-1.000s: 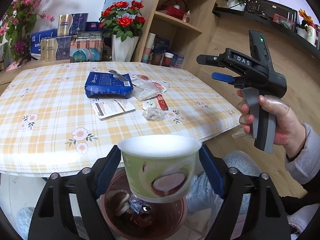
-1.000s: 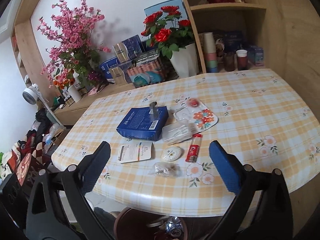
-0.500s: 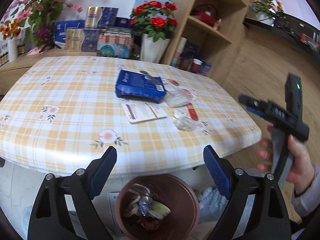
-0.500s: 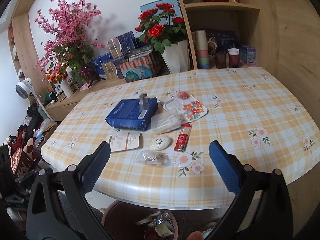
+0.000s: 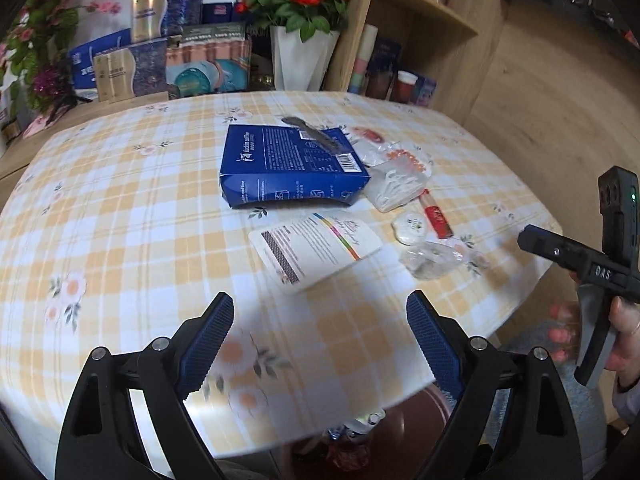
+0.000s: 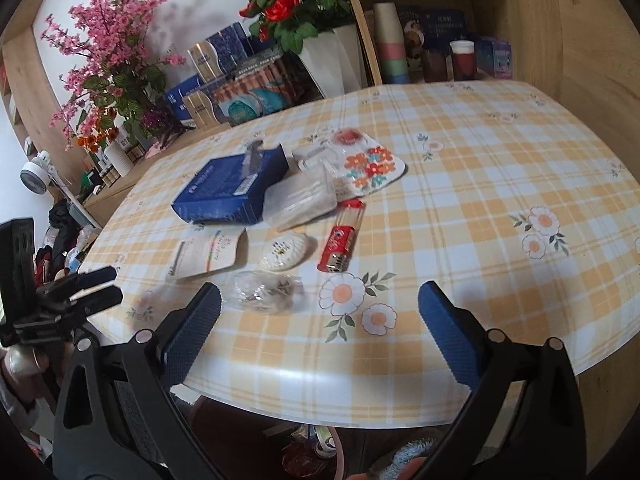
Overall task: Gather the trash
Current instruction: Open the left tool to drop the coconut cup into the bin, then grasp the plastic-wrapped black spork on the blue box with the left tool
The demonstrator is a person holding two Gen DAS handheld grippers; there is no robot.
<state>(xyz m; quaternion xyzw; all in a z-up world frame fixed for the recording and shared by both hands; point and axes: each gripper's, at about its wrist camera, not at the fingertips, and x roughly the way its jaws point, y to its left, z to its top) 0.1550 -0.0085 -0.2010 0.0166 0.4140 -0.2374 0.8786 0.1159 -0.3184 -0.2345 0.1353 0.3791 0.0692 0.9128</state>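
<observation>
My left gripper is open and empty, low over the near edge of the checked table. My right gripper is open too, just short of a crumpled clear wrapper. Behind the wrapper lie a white round packet, a red lighter and a white printed pouch. Farther back are a blue coffee box, a clear bag of picks and a floral pack. The brown trash bin shows under the table edge, mostly hidden.
Flower vases, boxed goods and a wooden shelf with cups line the table's far side. A hand holds the right gripper beyond the table's right corner in the left wrist view. A blue fuzzy thing lies on the floor by the bin.
A second ago my left gripper held a green-and-white cup over the bin; the cup is gone from the jaws. The left gripper has moved forward over the table. The right gripper has sunk toward the tabletop.
</observation>
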